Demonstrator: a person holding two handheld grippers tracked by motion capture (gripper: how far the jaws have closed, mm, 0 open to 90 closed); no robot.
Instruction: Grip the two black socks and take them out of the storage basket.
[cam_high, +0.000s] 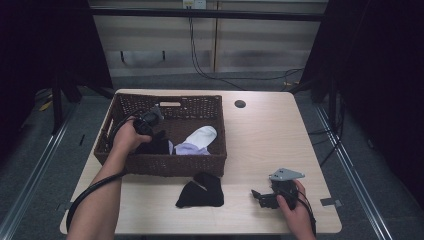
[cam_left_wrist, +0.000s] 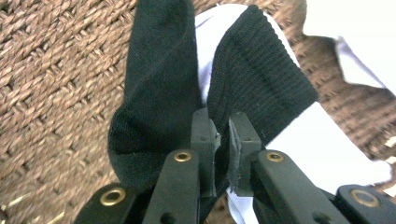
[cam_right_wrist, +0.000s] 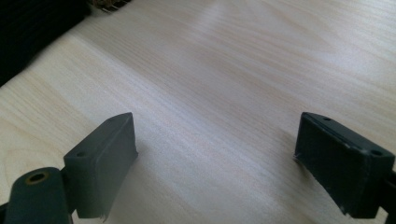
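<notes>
A black sock (cam_left_wrist: 159, 93) is pinched between the closed jaws of the left gripper (cam_left_wrist: 223, 154) inside the wicker basket (cam_high: 150, 165). One black sock (cam_high: 201, 191) already lies on the table (cam_high: 260, 135) (seemingly unloaded); white garments (cam_high: 200, 139) remain. The right gripper (cam_right_wrist: 215, 163) rests open, empty.
</notes>
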